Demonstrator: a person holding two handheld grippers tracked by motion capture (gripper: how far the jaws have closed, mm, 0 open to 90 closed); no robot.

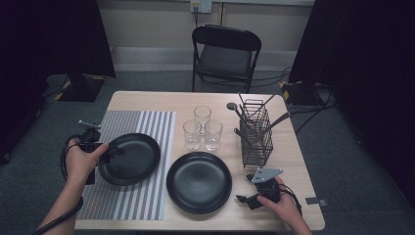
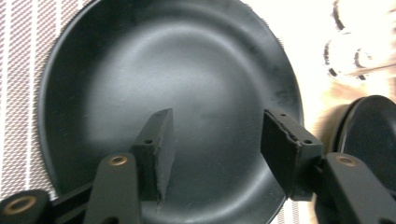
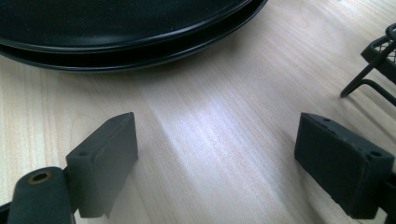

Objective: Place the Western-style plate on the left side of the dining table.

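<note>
At the left, the left gripper (image 1: 113,152) hovers over the near-left rim of a black plate (image 1: 132,157) lying on the striped placemat (image 1: 147,196), its fingers (image 2: 156,149) spread apart with nothing between them. In the middle of the tabletop (image 1: 288,161) a second black plate (image 1: 198,182) sits in front of three clear glasses (image 1: 202,129). Further right stands a wire cutlery caddy (image 1: 256,134), and near it the right gripper (image 1: 247,199) rests low by the front edge, pointing at the middle plate, fingers (image 3: 105,163) wide apart and empty.
</note>
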